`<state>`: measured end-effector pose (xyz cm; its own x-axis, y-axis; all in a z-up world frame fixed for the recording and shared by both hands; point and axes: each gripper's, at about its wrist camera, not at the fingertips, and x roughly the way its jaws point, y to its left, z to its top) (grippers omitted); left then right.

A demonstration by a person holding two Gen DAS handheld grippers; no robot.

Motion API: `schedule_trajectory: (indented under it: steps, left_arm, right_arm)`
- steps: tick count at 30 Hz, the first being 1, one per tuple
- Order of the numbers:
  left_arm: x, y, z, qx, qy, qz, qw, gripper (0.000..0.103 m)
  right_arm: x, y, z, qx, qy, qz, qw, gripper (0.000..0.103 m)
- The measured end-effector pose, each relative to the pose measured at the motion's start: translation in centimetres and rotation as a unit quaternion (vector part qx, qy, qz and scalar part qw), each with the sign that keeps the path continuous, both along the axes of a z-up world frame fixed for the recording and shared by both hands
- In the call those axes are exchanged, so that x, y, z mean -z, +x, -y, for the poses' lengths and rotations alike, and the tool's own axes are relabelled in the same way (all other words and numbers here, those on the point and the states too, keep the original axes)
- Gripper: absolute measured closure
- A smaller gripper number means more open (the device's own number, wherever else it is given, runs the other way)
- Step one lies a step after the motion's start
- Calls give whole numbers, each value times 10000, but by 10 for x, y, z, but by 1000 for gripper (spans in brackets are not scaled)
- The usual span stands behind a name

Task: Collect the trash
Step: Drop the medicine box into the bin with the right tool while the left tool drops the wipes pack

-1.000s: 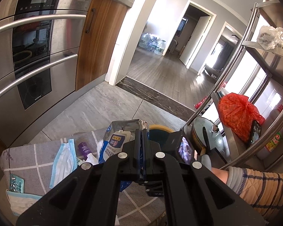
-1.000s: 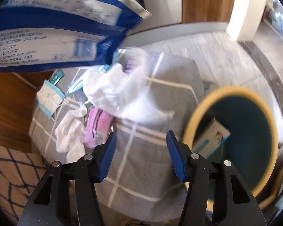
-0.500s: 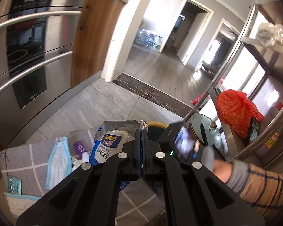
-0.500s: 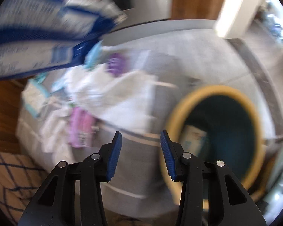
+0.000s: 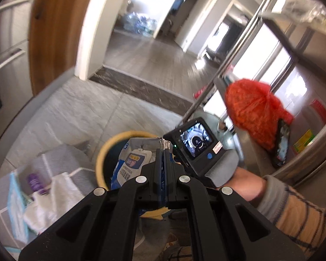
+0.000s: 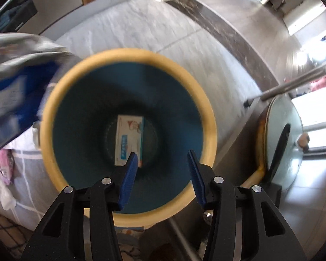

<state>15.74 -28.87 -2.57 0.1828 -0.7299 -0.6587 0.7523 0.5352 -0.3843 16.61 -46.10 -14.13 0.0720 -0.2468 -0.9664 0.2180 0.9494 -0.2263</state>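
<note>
Left wrist view, left to right: a grey checked cloth (image 5: 60, 163) lies at my lower left, carrying a face mask (image 5: 16, 204), a small purple item (image 5: 33, 180) and crumpled white tissue (image 5: 54, 198). Beside the cloth stands the bin (image 5: 107, 150), dark blue inside with a yellow rim. My left hand-held gripper (image 5: 162, 169) has its jaws pressed together on a blue-and-silver pouch (image 5: 133, 158), which hangs over the mouth of the bin. Right of it, my gloved right hand (image 5: 226, 169) holds the other tool, its small screen (image 5: 195, 138) lit. Farther right, a red bag (image 5: 254, 115) sits on a metal shelf (image 5: 304, 41).

Right wrist view, left to right: the same pouch (image 6: 13, 74) shows blurred at the left edge, overlapping the rim of the bin (image 6: 128, 54). A small white carton (image 6: 129, 137) lies flat on the bin's bottom. My right hand-held gripper (image 6: 163, 169) hovers above the bin's mouth with its blue pads (image 6: 128, 178) spread apart and nothing between them. At the right, a pot with a glass lid (image 6: 280, 139) stands close beside the bin.
</note>
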Motion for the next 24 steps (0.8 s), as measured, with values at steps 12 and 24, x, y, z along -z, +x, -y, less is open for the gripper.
schedule_trajectory:
  steps: [12,24]
  left_arm:
    - [51,9,13,-143,829,-162,9963,101]
    - [43,-11,-132,-1315,1636,184,9775,65]
  right_arm:
    - [4,-1,8,34,208,55,9998,41]
    - [-36,18,-61,-796,951,1113,9860,22]
